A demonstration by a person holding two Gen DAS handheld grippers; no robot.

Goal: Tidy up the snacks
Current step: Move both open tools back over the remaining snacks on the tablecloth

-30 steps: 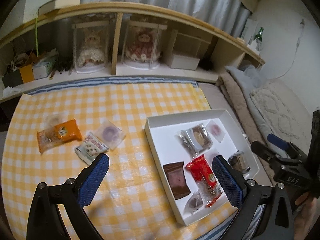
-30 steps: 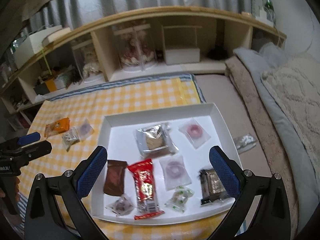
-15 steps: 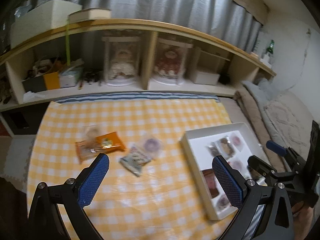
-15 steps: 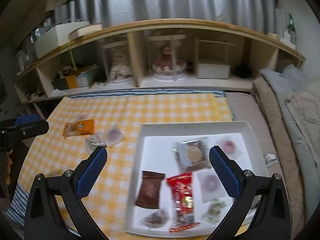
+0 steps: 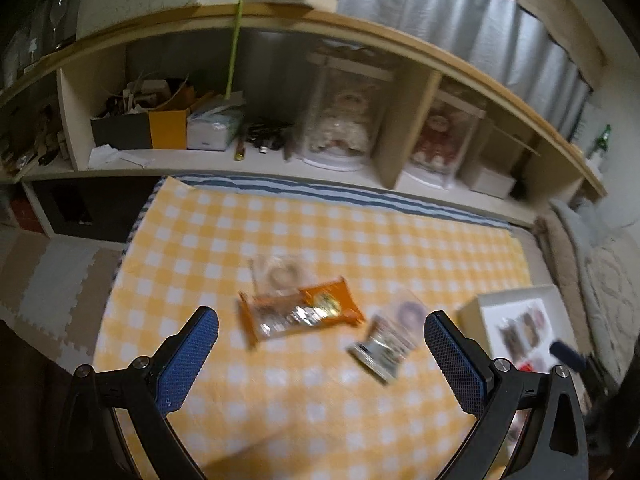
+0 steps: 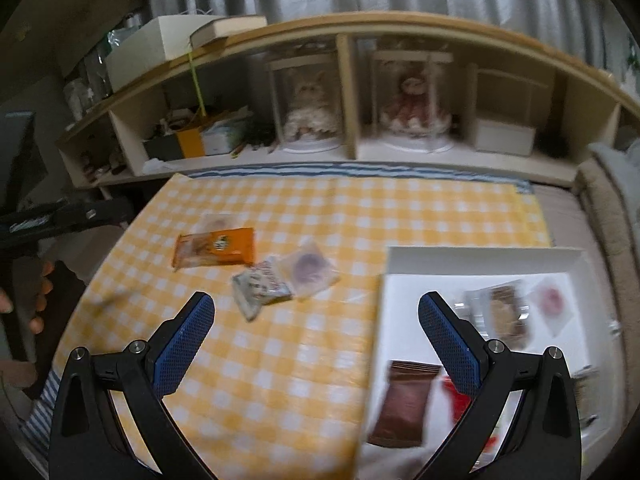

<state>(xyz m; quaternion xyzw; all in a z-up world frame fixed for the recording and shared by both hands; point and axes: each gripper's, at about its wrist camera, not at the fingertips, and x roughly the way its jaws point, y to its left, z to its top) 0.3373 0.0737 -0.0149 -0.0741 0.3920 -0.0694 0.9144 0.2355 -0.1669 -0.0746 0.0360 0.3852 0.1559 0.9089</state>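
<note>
An orange snack packet lies on the yellow checked cloth, with a clear wrapped sweet just behind it. To its right lie a grey-white cookie packet and a clear pack with a purple sweet. The white tray at the right holds a brown packet, a red packet, a cookie pack and a pink sweet. My left gripper hangs open above the orange packet. My right gripper is open over the cloth beside the tray's left edge. Both hold nothing.
A low wooden shelf with two doll cases, boxes and clutter runs along the back. A beige blanket lies at the right. Foam floor mats sit left of the cloth. A hand holds the left gripper's handle.
Both cameras have swung left, away from the tray and toward the loose snacks on the cloth. The orange packet now sits between the left gripper's fingers in view. Both grippers stay open.
</note>
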